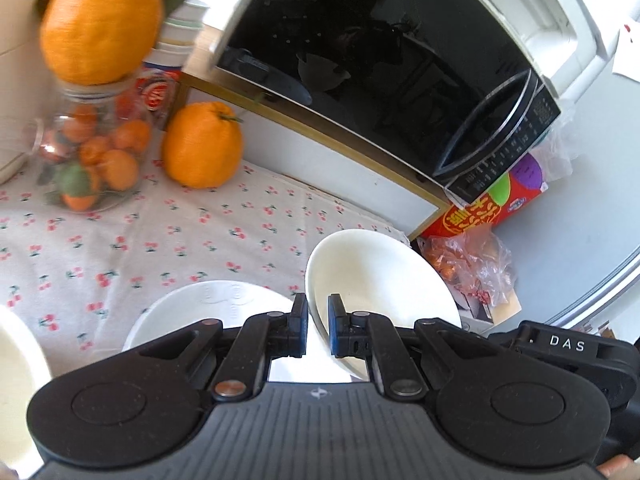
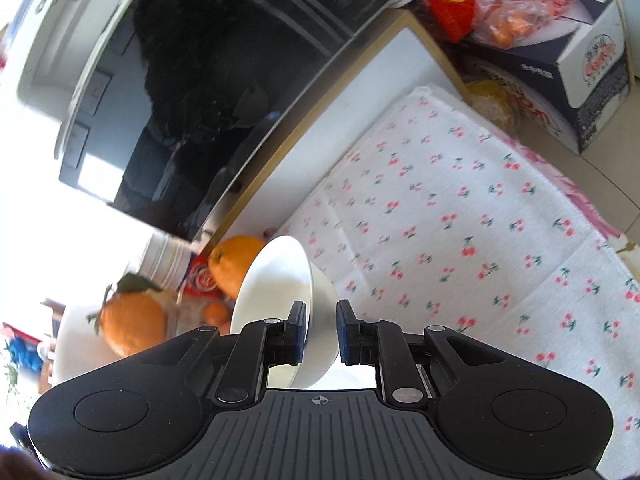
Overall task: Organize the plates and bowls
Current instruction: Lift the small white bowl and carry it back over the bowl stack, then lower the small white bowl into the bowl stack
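My left tool (image 1: 318, 326) pinches the rim of a white bowl (image 1: 380, 280), held tilted above the cherry-print cloth (image 1: 160, 240) on the tabletop — a white plate (image 1: 208, 304) lies just beside it. My right tool (image 2: 322, 332) grips a second bowl (image 2: 280, 280) by its rim, tipped on edge, with oranges (image 2: 236, 264) and the microwave (image 2: 208, 92) behind.
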Demonstrator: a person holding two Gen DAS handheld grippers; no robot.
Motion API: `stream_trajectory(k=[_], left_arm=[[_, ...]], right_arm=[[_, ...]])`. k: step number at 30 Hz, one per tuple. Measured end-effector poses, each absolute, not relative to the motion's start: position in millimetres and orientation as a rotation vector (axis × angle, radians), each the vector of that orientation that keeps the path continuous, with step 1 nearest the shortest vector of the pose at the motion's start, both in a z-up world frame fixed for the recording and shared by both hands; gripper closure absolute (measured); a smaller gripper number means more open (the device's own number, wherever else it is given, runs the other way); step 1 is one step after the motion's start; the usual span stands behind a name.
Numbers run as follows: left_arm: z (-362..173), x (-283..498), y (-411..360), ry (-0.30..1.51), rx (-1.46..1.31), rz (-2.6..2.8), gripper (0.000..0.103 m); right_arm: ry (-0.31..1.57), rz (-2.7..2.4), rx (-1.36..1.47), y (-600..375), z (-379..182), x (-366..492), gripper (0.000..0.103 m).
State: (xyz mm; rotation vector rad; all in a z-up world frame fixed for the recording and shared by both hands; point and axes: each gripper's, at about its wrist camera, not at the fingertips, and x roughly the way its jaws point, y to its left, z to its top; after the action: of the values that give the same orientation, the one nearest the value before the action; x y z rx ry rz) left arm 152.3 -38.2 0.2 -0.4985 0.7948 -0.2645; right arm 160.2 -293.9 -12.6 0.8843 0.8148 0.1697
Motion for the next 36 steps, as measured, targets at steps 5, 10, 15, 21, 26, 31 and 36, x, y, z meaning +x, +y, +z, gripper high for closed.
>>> stream_trajectory(k=[5,10,15,21,26,31,36], left_arm=[[2.6,137.2,-5.6,0.777,-0.551,-0.239,0.094],[0.6,121.1,27.8,0.749,-0.579,-0.222,0.094],[-8.5,105.1,59.8,0.747,-0.561,-0.17,0.094],[-5.1,89.4,98.1,0.749,-0.582,-0.131,0.094],[-3.2,75.4,118.8,0.759,-0.561,-0.118,0.094],[-5.6,61.3,134.0,0.776,-0.522,-0.103,0.093],[-9.8,52.6,140.4,0.796,-0.475,-0.095,0.093]], right_arm=[[0.823,0.23,0.835,-263.8,-3.6,159.1,0.087],[0.839,0.297,0.787,-230.4,2.8,157.8,0.086],[0.861,0.371,0.722,-189.8,5.6,155.2,0.086],[0.899,0.43,0.642,-141.9,2.5,153.0,0.086],[0.938,0.455,0.592,-113.7,-3.6,147.9,0.085],[0.989,0.49,0.54,-91.3,-12.1,137.3,0.085],[1.013,0.514,0.487,-76.4,-15.3,127.7,0.084]])
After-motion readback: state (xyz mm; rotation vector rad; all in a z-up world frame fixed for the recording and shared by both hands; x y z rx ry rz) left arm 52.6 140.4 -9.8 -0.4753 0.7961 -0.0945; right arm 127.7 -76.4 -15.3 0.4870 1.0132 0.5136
